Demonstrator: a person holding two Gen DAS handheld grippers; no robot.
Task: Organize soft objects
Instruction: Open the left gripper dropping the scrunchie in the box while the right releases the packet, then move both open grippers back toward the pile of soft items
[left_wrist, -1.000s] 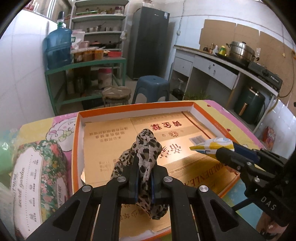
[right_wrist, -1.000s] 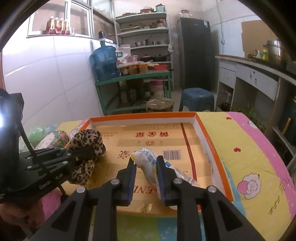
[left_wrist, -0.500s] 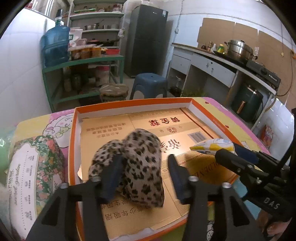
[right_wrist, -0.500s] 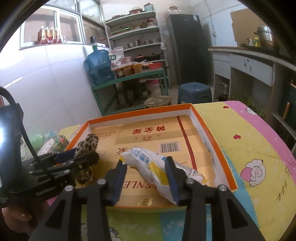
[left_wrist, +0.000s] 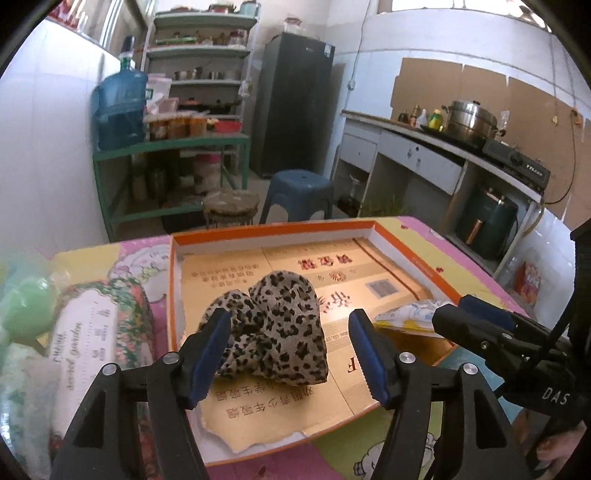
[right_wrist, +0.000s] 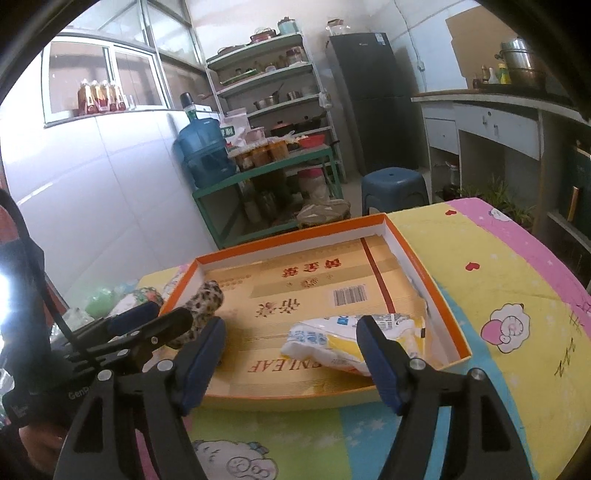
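Left wrist view: your left gripper (left_wrist: 290, 350) has just spread its fingers; leopard cloth (left_wrist: 275, 328) released, lying near-left in the box (left_wrist: 273, 230).
Right gripper (right_wrist: 291, 360): fingers just parted, yellow-white pouch (right_wrist: 332, 338) resting near-right in the box.
Left to do: floral pack (left_wrist: 92, 332) waits outside on the surface.

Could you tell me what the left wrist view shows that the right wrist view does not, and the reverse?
Only the left wrist view shows the floral-print pack beside the tray in full, and the gas stove on the counter. Only the right wrist view shows the window sill with bottles and the sheep print on the cloth. Both show the orange-rimmed tray, the leopard-print cloth and the white and yellow packet lying in it, released, and both grippers' jaws, which have just been opening.
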